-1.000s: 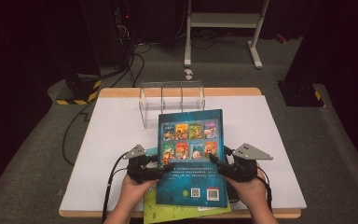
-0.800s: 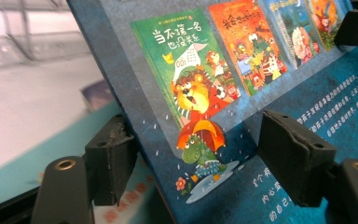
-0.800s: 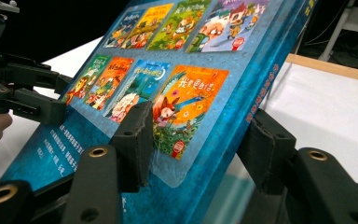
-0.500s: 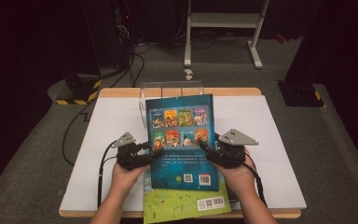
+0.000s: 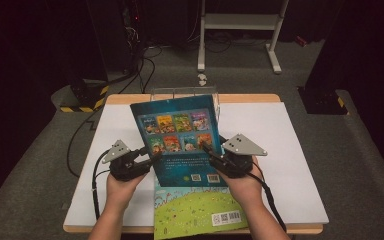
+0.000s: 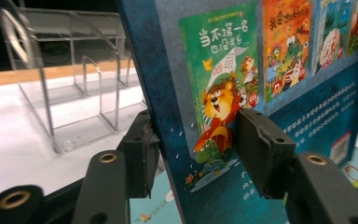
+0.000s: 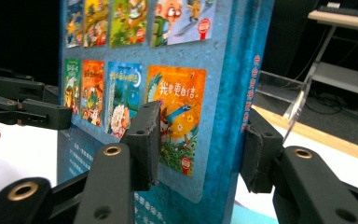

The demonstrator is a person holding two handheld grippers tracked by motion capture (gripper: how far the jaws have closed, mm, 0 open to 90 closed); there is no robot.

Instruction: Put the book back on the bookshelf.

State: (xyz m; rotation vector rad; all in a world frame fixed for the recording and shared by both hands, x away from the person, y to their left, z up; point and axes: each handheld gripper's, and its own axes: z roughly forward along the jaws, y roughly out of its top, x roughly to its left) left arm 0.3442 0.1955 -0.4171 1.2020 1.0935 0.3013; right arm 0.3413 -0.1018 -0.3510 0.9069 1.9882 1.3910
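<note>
A blue picture book [image 5: 177, 125] with small cover pictures on its back is held tilted up above the table, its top edge near the clear rack [image 5: 180, 92]. My left gripper [image 5: 149, 156] is shut on the book's left edge, and its pads [image 6: 261, 149] press the blue book [image 6: 223, 70] from both sides. My right gripper [image 5: 208, 151] is shut on the right edge, with the blue book [image 7: 168, 56] between its pads [image 7: 144, 140]. Both pairs of jaws have just been closing with the book between them.
A second book [image 5: 195, 212] with a green cover lies flat at the table's front edge, under the raised one. The clear rack [image 6: 74, 70] with upright dividers stands at the back of the white mat [image 5: 290, 150]. Cables and a metal stand lie on the floor beyond.
Both hands have risen and moved away from the person with the blue book. The book has tipped up toward the rack and has uncovered more of the green book beneath.
</note>
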